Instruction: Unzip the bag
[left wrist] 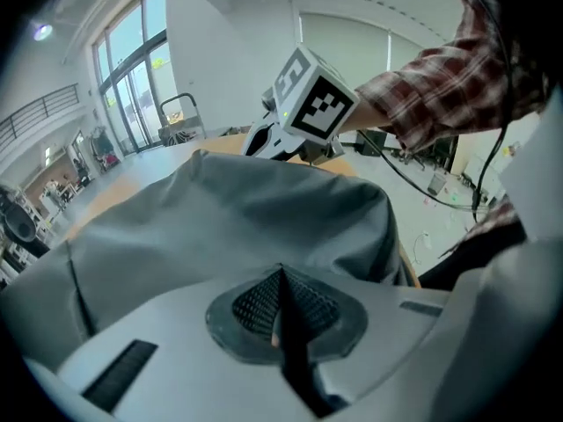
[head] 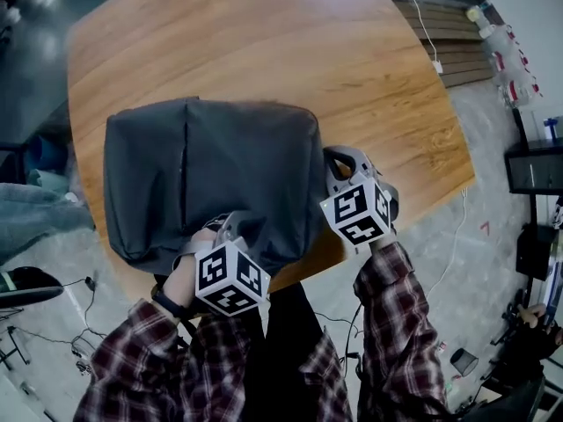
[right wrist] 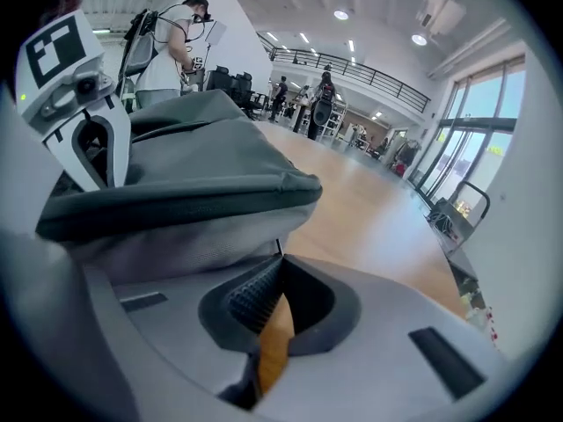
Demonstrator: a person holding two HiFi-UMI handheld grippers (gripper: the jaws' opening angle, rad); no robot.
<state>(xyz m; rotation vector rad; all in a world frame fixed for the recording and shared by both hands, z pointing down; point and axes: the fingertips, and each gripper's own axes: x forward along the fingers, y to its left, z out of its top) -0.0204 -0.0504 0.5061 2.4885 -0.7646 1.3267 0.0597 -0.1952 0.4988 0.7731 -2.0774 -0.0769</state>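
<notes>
on wooden table, grey bag, left gripper, right gripper both closed

bag zip unclear, table near edge hid by bag, bkgd people too small

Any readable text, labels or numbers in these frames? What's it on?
None readable.
Cubes on left gripper and right gripper: square code patterns only, no letters.
Bag: no label or brand visible.
Bottles beyond the table: red labels too small to read.
</notes>
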